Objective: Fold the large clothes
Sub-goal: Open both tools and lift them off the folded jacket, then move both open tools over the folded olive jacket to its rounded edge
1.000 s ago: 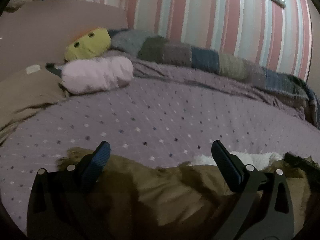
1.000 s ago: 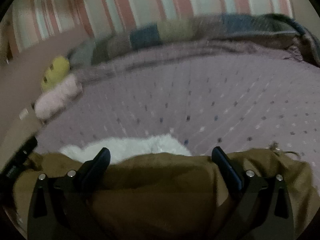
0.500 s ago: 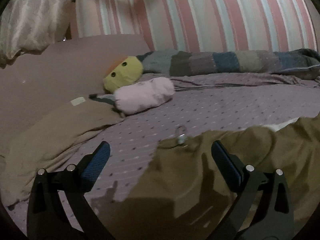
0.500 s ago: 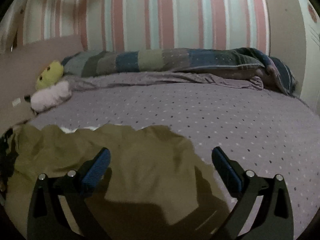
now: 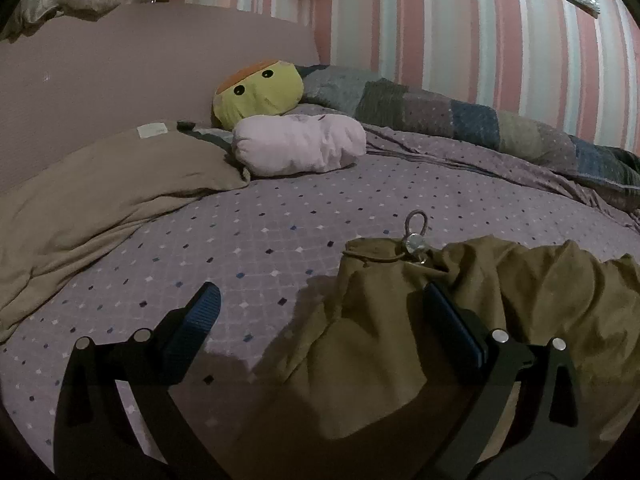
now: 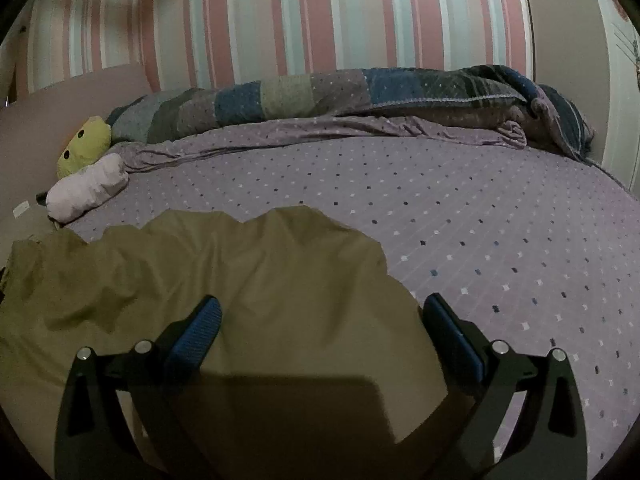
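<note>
Tongs on both sides stand wide open and grip nothing. The left tongs hover low over the bed, with the left finger above bare bedsheet and the right finger over the edge of the brown garment; whether the blue pads touch the cloth cannot be told. The right tongs are spread just as wide above the same garment, which fills the space between the two fingers.

The garment lies crumpled on the near part of the bed, its far edge wavy and raised in folds. At its corner in the left view a drawstring ends in a small metal loop that rests on the sheet.

Farther off, the purple sheet is dotted with small squares. A tan pillow lies on the left by the headboard. Beside it rests a pale pink roll cushion, and just behind that a yellow plush toy with black eyes. A patchwork blanket is bunched along the far side of the bed against the striped wall.
</note>
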The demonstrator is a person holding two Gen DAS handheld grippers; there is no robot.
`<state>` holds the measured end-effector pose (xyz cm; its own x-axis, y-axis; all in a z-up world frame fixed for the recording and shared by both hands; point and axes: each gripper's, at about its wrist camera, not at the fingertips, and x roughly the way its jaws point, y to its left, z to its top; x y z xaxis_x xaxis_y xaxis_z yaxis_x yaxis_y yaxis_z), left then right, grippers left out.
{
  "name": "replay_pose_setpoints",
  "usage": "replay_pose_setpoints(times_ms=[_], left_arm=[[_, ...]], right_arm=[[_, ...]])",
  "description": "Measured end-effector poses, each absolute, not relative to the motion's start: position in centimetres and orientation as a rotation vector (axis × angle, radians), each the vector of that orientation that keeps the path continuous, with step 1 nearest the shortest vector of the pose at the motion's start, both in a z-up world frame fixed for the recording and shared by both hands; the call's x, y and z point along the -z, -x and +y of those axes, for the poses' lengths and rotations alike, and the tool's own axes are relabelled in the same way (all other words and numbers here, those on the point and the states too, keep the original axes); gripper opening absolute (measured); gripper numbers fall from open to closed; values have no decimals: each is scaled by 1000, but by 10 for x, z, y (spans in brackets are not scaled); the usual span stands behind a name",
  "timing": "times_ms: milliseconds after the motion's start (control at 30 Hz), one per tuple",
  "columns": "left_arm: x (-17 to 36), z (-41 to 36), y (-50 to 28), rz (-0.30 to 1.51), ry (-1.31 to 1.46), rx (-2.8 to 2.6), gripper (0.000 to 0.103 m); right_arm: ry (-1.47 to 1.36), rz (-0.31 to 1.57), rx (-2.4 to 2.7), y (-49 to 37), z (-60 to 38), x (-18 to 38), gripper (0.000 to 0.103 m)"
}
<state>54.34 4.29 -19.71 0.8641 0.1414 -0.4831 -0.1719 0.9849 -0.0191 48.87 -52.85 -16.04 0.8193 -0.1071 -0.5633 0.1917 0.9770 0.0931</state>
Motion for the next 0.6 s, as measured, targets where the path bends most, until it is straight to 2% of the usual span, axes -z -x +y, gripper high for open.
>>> replay_pose_setpoints(times_ms=[600], left_arm=[[203,32,-545,474,76,-136,100]], right_arm=[[-273,588,107,-493,-547,177,101]])
